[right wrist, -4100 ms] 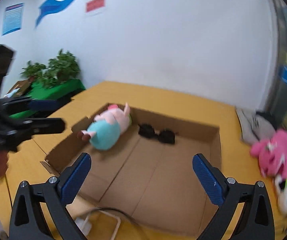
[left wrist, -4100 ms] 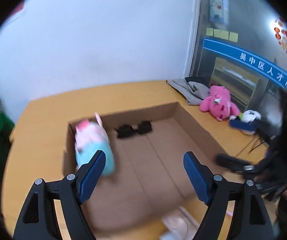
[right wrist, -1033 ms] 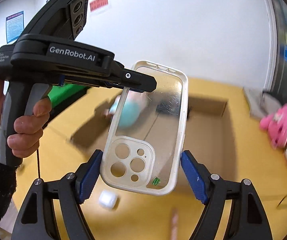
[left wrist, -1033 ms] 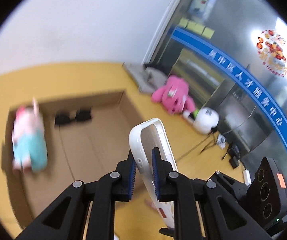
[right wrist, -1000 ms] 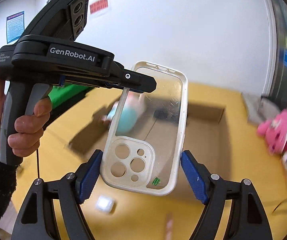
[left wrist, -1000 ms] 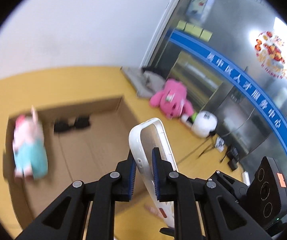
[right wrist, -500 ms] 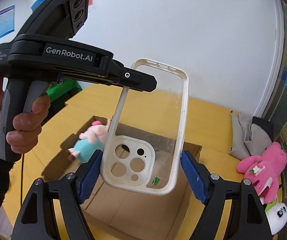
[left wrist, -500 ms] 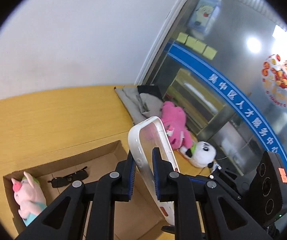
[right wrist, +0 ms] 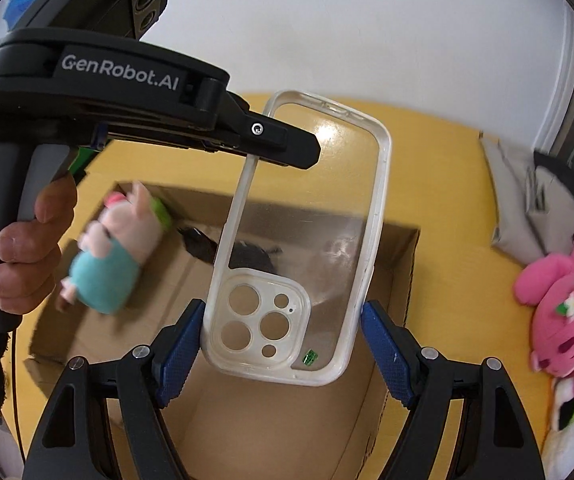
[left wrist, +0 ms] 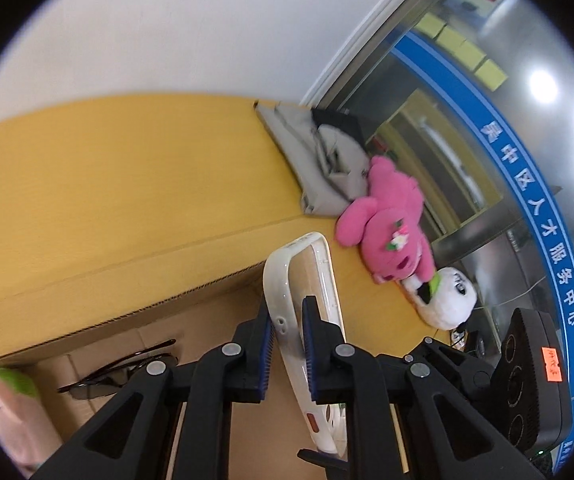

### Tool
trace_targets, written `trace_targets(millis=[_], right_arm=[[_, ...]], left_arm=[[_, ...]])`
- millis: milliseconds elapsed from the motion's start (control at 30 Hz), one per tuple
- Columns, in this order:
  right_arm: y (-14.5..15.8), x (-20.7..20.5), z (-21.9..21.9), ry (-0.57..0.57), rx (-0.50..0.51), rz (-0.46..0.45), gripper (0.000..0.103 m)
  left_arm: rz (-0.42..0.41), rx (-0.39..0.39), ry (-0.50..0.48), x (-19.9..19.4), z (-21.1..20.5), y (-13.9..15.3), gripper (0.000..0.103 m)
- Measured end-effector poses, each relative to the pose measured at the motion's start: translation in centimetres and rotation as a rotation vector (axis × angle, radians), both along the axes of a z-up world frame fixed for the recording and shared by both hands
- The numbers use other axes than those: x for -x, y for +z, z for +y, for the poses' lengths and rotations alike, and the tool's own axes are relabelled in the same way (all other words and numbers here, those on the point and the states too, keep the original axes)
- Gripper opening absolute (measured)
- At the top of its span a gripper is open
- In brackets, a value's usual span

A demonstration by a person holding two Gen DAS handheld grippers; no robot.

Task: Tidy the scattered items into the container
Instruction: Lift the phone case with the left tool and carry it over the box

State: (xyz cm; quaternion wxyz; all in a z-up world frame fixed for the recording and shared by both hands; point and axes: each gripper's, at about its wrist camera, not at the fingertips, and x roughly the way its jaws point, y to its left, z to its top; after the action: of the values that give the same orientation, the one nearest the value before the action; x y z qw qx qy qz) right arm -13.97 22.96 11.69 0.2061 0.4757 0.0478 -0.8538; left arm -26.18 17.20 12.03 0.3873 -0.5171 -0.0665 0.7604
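Observation:
A clear phone case (right wrist: pixel 307 240) with a white rim is held upright above the open cardboard box (right wrist: pixel 407 280). My left gripper (left wrist: pixel 287 316) is shut on the case's long edge (left wrist: pixel 283 292). My right gripper (right wrist: pixel 281 332) closes on the case's camera end, both blue pads touching its sides. In the box lie a pink and teal plush pig (right wrist: pixel 115 256) and black sunglasses (left wrist: pixel 123 372).
A pink plush bear (left wrist: pixel 387 228), a white panda plush (left wrist: pixel 451 300) and folded grey cloth (left wrist: pixel 319 160) lie on the yellow table (left wrist: pixel 107 168) right of the box. A white wall stands behind, a glass partition to the right.
Both grippers and the case have moved forward and lower over the box, which now looks larger. My right gripper has narrowed against the case. The left grip is unchanged.

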Motion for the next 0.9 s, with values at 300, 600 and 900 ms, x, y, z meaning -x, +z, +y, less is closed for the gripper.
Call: trace_targets(millis=[300, 600, 900], right_arm=[[-6.8, 2.3, 0.3, -0.008, -0.041, -0.130, 0.083], [-8.6, 2.7, -0.7, -0.006, -0.111, -0.179, 0.031], [-10.8, 2.0, -1.1, -0.006, -0.155, -0.201, 0.030]], left_arm=[[-0.118, 0.024, 0.003, 2.0, 1.3, -7.5, 0.013], [-0.173, 0.078, 0.003, 2.4, 2.0, -11.3, 0.014], [-0.218, 0.113, 0.027, 2.5, 1.6, -13.9, 0.017]])
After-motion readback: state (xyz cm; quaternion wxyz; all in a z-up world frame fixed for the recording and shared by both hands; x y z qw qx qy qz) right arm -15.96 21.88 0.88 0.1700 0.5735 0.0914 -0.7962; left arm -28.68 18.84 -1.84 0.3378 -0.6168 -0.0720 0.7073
